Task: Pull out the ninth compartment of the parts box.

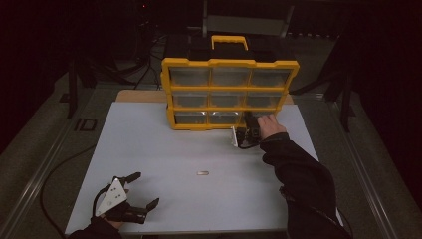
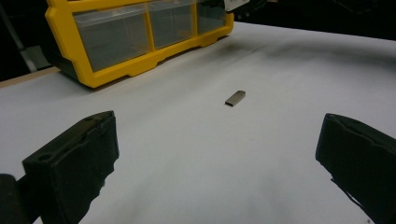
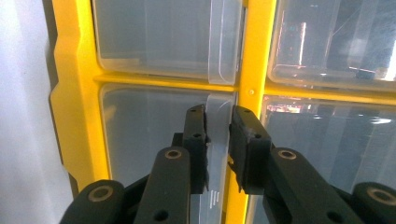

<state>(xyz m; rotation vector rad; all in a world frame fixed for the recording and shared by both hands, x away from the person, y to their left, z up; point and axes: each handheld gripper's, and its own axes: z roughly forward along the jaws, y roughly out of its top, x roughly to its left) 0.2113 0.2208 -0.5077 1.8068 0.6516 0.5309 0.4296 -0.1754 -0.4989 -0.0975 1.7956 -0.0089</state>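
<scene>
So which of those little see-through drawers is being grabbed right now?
Find the yellow organizer standing upright at the far edge of the white table; it holds a three-by-three grid of clear drawers. Look along its bottom row to the right-hand drawer. Unlike its neighbours, it has the right tongs closed around its clear pull tab.

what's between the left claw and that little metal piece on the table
Nothing visible. The left claw stands open, and only bare white table lies between it and the metal piece.
</scene>
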